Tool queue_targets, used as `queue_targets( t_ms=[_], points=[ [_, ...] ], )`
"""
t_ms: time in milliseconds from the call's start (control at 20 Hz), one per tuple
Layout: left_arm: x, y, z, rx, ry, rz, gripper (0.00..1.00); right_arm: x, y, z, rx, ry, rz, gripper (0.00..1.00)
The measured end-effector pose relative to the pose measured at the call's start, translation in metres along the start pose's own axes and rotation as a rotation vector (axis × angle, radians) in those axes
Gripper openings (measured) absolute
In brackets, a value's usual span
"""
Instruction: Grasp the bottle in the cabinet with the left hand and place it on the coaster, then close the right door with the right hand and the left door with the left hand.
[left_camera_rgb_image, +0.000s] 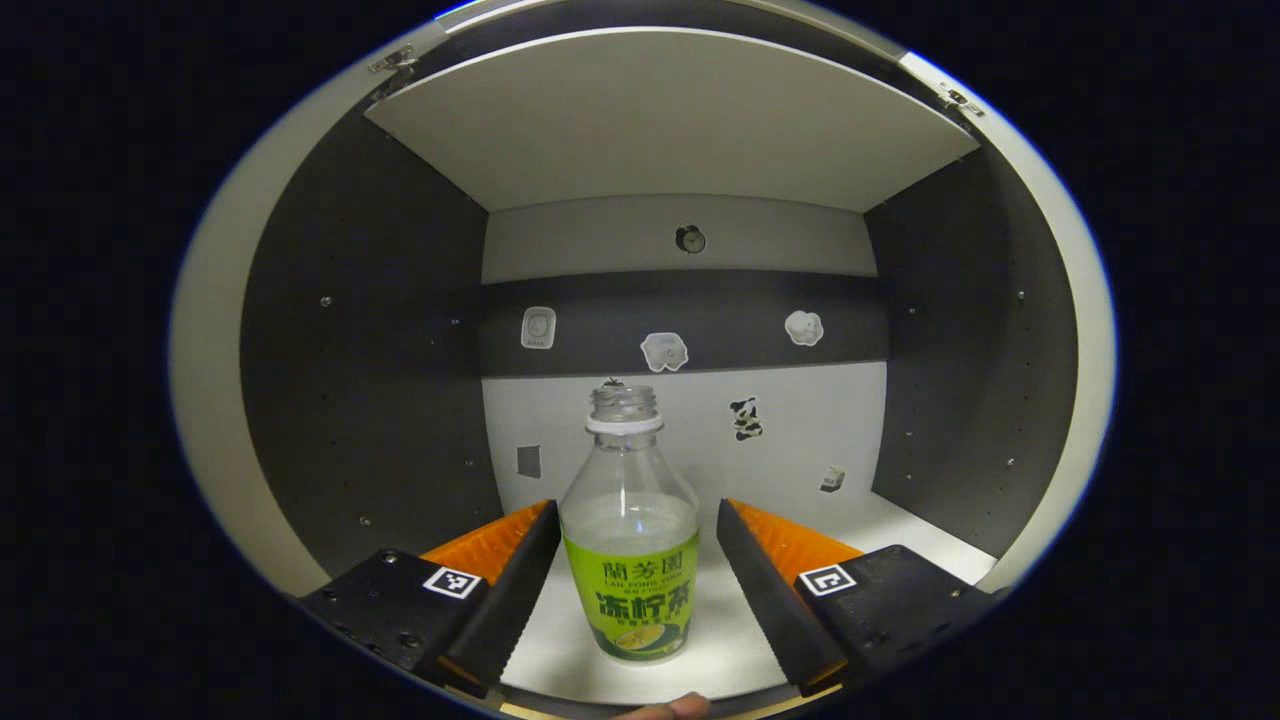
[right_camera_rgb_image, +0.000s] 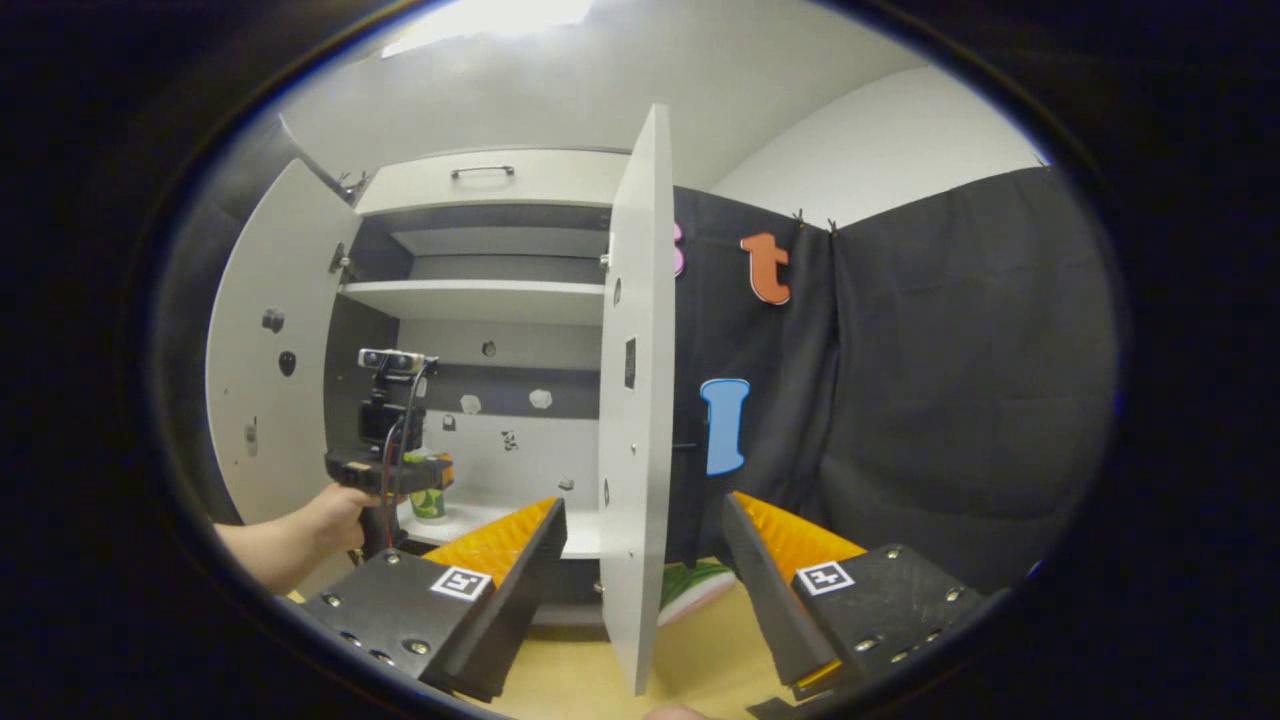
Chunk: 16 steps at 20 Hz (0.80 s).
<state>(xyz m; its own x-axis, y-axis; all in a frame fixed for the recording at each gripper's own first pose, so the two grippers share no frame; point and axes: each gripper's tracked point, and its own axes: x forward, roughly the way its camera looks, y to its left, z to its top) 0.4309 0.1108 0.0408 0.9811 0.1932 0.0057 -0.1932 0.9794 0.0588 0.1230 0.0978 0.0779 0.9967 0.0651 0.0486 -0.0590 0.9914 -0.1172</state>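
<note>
**Left tool straddling the bottle inside the cabinet**

Seen in the left gripper view: bottle (left_camera_rgb_image: 629, 530) standing upright on the cabinet floor (left_camera_rgb_image: 730, 640), uncapped, clear above a green label, set between the spread fingers of the left tool (left_camera_rgb_image: 636, 575). Fingers wide apart, a gap showing on either side of the bottle, neither one pressing on it. Small stickers (left_camera_rgb_image: 664, 351) dotted across the back wall, a shelf (left_camera_rgb_image: 660, 120) overhead.

Seen in the right gripper view: right tool (right_camera_rgb_image: 645, 560) open and empty, held outside the cabinet over a yellowish surface (right_camera_rgb_image: 700, 650). Right door (right_camera_rgb_image: 635, 400) swung out edge-on, its lower edge standing between the parted fingers without touching them. Left door (right_camera_rgb_image: 270, 380) open too. Farther off, a hand (right_camera_rgb_image: 335, 520) holding the left tool (right_camera_rgb_image: 425, 480) at the bottle (right_camera_rgb_image: 428, 503) on the cabinet floor. Something green and pink (right_camera_rgb_image: 695, 585) low beyond the right door, too hidden to identify.
</note>
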Motion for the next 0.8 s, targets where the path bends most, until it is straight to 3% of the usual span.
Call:
queue_targets(
  t_ms=[50, 150, 300, 800],
  points=[
    [0.004, -0.001, -0.004, -0.015, 0.014, -0.007, 0.99, -0.002, -0.001, -0.001, 0.001, 0.001, 0.003, 0.94],
    [-0.002, -0.001, -0.004, -0.033, 0.050, -0.017, 0.79, -0.009, -0.004, -0.002, 0.007, 0.005, -0.003, 0.94],
    [-0.020, 0.002, 0.005, -0.043, 0.057, -0.021, 0.78, -0.021, -0.012, 0.001, 0.007, 0.001, -0.010, 0.94],
    [-0.152, 0.003, 0.039, -0.115, 0.020, -0.084, 0.78, -0.079, -0.036, 0.002, 0.044, -0.004, 0.013, 0.94]
  ],
)
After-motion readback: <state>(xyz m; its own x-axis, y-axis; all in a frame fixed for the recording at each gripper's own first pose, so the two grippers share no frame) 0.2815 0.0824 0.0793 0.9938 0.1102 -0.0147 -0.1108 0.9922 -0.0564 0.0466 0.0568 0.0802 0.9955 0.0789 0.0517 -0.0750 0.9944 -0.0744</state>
